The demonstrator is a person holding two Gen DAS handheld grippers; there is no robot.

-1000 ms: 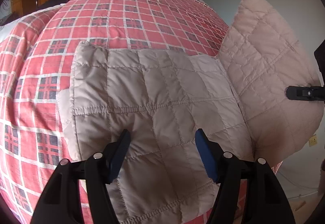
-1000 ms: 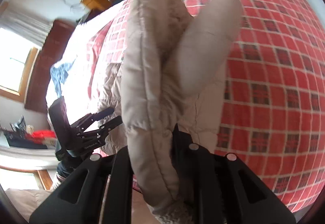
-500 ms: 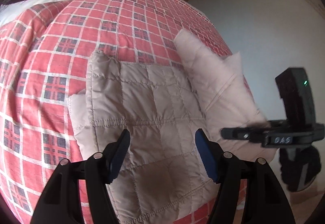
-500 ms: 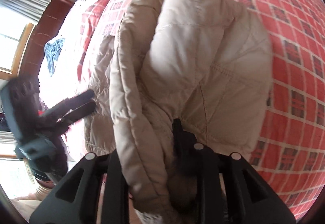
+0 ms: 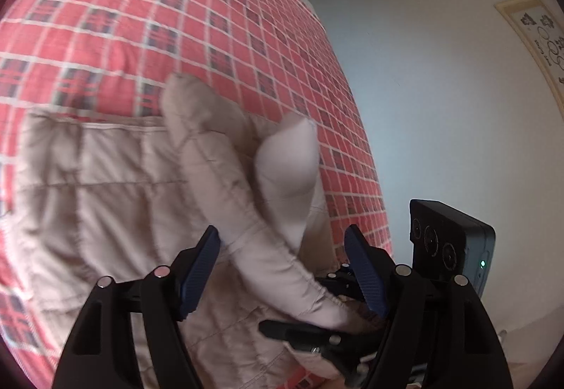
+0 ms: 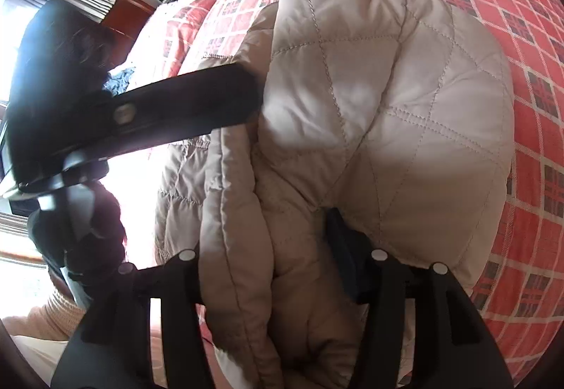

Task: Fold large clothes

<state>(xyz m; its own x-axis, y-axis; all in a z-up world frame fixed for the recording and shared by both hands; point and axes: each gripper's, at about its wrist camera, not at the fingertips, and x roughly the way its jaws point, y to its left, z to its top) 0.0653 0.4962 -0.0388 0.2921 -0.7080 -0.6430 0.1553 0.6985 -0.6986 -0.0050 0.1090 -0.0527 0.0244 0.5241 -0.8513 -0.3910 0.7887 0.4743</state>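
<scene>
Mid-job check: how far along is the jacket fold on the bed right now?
Done: the beige quilted jacket lies spread on the red plaid bedspread.
In hand: the right gripper is shut on a bunched part of the jacket, held above the body; the left gripper is open, holding nothing.
Left: laying that part flat and making the later folds.

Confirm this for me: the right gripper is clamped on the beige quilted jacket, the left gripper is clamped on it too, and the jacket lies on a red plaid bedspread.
One part is wrong: the left gripper is open, its blue fingers spread apart with the beige quilted jacket only between them, as the left wrist view shows. The right gripper is indeed clamped on the jacket, which lies on the red plaid bedspread.
</scene>
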